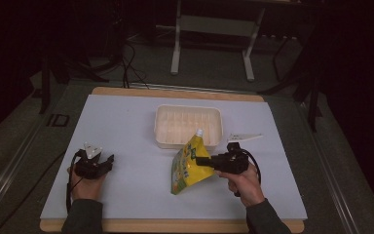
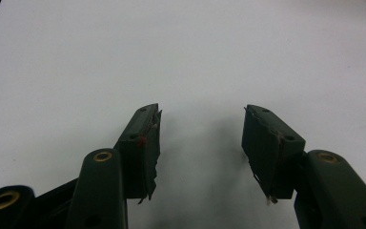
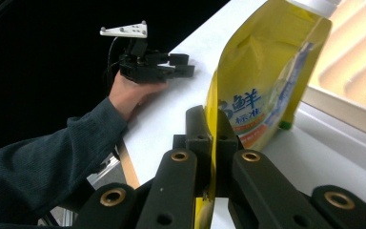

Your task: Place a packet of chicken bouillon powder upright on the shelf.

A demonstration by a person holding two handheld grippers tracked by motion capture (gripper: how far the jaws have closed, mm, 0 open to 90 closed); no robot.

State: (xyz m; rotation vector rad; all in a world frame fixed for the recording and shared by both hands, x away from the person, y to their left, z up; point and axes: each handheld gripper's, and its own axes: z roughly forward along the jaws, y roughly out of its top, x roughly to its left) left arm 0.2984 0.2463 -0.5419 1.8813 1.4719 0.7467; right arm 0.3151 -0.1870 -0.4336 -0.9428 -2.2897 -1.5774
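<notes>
White table (image 1: 126, 126) in a dark room: right gripper (image 1: 202, 161) pinches the yellow pouch's (image 1: 187, 168) side edge so it hangs upright just before the tray (image 1: 188, 110), likely its destination; left gripper (image 1: 108, 161) rests open, empty, apart.

– What lies on the table (image 1: 175, 225) apart from the work in hand?

– A white sheet (image 1: 126, 126) covers nearly all of the wooden top; wood shows as a strip along the near and far edges.

– And beyond the table?

– A pale metal frame (image 1: 214, 29) stands on the dark floor behind the table's far edge, on two legs. Black cables (image 1: 129, 63) trail over the floor to the left of that frame.
</notes>
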